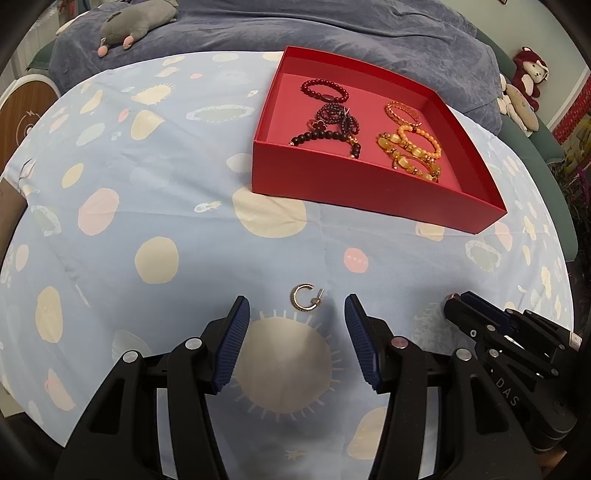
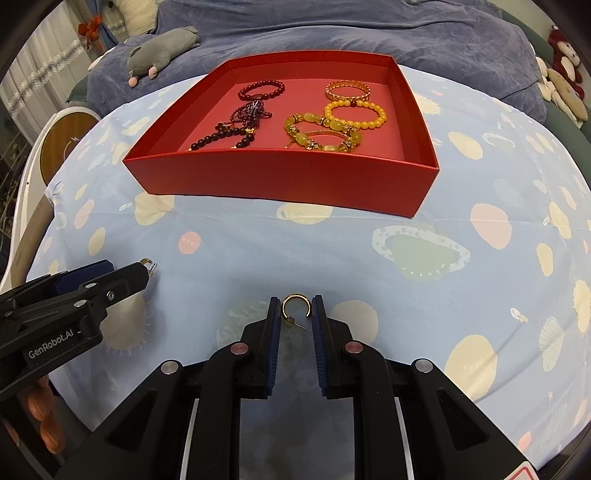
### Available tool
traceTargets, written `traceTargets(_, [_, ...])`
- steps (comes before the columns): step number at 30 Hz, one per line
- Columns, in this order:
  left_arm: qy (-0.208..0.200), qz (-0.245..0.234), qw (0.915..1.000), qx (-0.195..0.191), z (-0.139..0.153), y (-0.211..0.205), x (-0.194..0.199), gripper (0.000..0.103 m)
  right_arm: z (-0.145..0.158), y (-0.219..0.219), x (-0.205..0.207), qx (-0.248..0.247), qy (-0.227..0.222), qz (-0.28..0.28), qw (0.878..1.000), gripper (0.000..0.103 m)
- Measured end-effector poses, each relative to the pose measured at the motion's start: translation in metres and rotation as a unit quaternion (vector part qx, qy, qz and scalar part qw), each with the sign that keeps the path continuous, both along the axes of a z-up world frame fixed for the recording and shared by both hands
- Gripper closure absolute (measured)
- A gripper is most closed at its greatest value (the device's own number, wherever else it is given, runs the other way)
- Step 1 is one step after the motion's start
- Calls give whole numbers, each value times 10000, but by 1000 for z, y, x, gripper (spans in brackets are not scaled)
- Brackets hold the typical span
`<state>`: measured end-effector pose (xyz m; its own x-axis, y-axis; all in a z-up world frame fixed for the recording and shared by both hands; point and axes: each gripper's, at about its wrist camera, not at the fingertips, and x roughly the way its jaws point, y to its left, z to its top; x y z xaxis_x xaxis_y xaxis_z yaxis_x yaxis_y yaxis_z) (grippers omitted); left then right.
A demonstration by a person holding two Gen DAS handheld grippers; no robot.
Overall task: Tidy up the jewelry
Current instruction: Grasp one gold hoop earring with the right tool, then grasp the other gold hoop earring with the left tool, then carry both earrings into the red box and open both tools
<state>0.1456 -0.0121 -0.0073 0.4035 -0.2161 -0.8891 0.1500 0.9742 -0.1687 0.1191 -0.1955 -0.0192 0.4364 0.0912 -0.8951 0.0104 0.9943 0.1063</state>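
Observation:
A red box on the table holds dark bead bracelets on its left and yellow and gold bracelets on its right. A small gold hoop earring lies on the cloth just ahead of my open left gripper. My right gripper is shut on a second gold hoop earring, its fingertips at cloth level. The right gripper also shows in the left wrist view, the left gripper in the right wrist view.
The table carries a light blue cloth with cream and pink spots. Behind it lies a blue-grey blanket with a grey plush toy. Plush monkeys sit at the right.

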Motion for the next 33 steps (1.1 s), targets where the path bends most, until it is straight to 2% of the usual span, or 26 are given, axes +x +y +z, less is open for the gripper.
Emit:
traceTargets(5, [-9, -77, 10000, -40, -3, -6, 1, 60, -1, -7, -7, 52, 41, -85, 9999, 87])
traceTargets(8, [49, -132, 9999, -90, -6, -9, 2, 70, -2, -9, -9, 80, 61, -119, 9999, 87])
traceTargets(14, [-3, -112, 9999, -68, -8, -11, 6, 77, -3, -9, -9, 117, 68, -121, 9998, 87])
traceTargets(16, [-14, -138, 9999, -52, -9, -12, 8, 85, -3, -8, -9, 126, 69, -124, 9998, 87])
traceTargets(25, [59, -173, 9998, -110, -5, -10, 6, 87, 4, -6, -8, 164, 4, -111, 9998, 87])
traceTargets(33, [-223, -258, 9992, -215, 36, -18, 4, 87, 44, -4, -1, 311, -365, -106, 9988, 87])
